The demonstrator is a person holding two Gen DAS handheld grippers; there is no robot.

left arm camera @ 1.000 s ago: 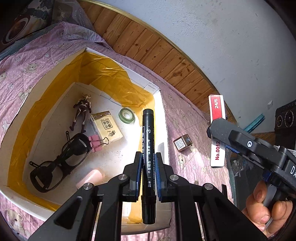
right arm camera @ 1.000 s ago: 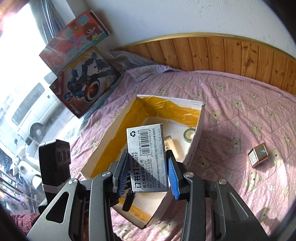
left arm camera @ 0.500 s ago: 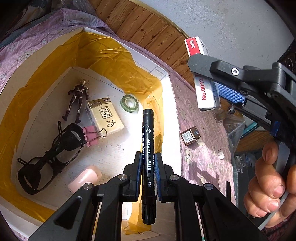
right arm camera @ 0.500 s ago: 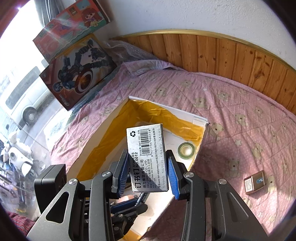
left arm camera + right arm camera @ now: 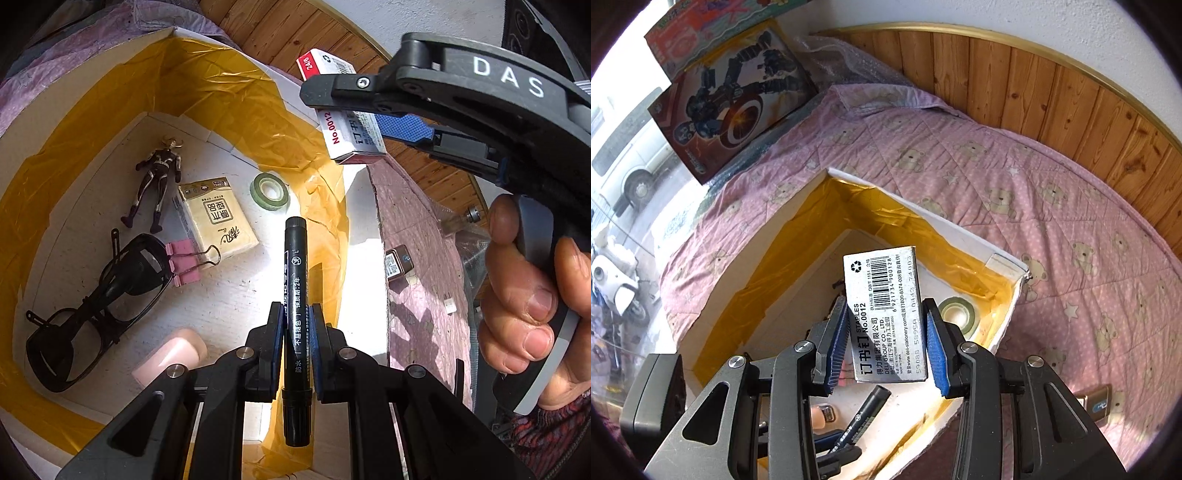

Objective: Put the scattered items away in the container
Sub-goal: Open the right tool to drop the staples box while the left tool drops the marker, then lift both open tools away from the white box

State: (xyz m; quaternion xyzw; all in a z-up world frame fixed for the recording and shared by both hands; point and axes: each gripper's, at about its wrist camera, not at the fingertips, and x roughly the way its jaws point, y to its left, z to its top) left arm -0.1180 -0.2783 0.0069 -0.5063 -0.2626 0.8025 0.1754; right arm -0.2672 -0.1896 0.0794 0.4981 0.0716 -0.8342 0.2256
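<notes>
Marker gripped, staple box probably pinched, over box

The white box's yellow-taped rim is cut off at the left wrist picture's lower edge. In the right wrist view, the grey staple box hides most of the box floor; the small brown case is partly hidden behind the tongs.

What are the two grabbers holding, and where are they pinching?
The left gripper pinches the black marker on its lower barrel. The right gripper squeezes the staples box by its two long sides.
</notes>
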